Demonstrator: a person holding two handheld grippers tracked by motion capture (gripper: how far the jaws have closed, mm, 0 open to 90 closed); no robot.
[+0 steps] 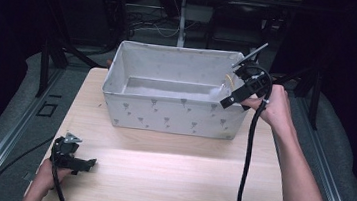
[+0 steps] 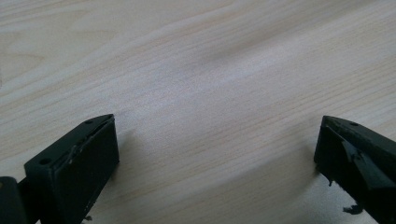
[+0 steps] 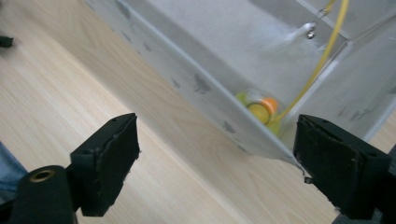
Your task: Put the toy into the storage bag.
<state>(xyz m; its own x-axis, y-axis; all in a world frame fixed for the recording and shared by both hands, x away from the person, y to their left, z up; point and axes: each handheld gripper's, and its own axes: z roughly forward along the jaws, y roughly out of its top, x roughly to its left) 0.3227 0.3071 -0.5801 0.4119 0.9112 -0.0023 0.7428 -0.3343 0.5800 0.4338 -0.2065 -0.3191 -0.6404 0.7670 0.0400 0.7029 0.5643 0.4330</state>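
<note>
Inside the grey patterned fabric bin (image 1: 165, 114) we half-see a blurred yellow-orange object (image 3: 261, 108); both the right gripper (image 3: 217, 158) and left gripper (image 2: 215, 158) have jaws apart.

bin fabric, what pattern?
Light grey bin with small darker grey triangle marks; clearest in the high view.

A grey fabric bin (image 1: 170, 110) with small tree prints is sitting open on the table's far half, holding a yellow-orange item (image 3: 261, 108) in its right corner
</note>
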